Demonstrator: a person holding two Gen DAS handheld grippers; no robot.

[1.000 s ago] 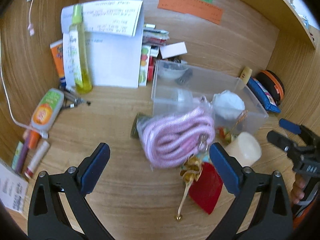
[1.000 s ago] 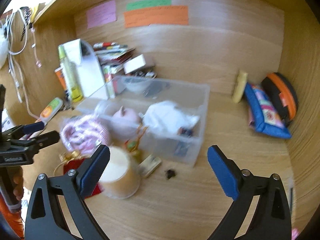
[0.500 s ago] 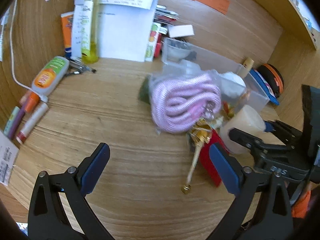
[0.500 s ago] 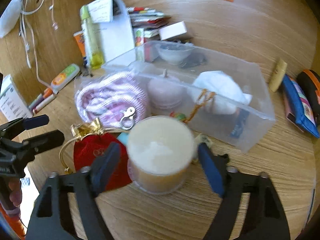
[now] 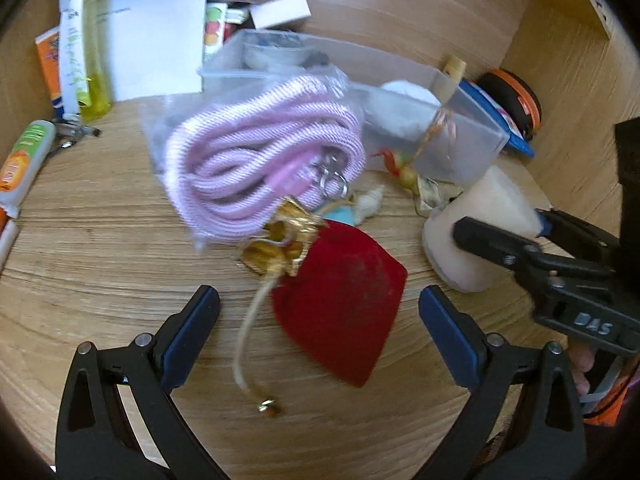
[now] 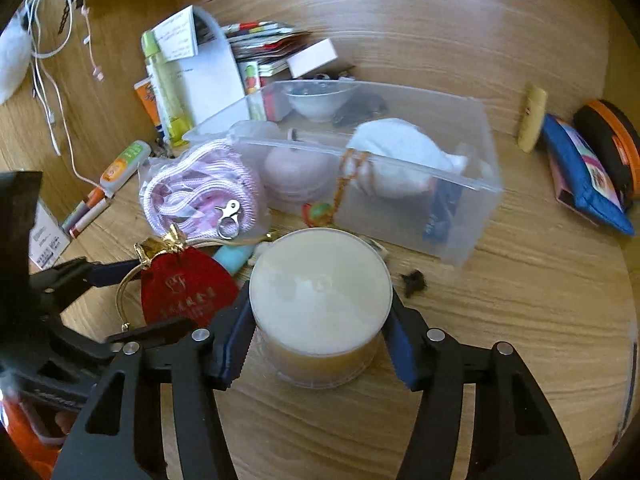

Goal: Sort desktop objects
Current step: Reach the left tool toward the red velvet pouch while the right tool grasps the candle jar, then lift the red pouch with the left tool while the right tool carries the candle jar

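Between the pads of the right gripper [image 6: 320, 344]: one cream jar [image 6: 320, 308]. Just left of it: one red pouch [image 6: 188, 292], one bagged pink cord [image 6: 200, 196]. Beyond it: one clear plastic bin [image 6: 460, 208] holding one white bowl [image 6: 320, 100], plus one yellow-green bottle [image 6: 164, 88] and two blue pouches [image 6: 588, 176].

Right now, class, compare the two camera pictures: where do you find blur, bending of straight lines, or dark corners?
Left wrist view: motion blur smears the pink rope and the clear box; the red pouch is sharper. Right wrist view: mostly crisp, the candle clear, edges softer. Both views: fisheye bends the wooden desk grain into curves, with black corners.
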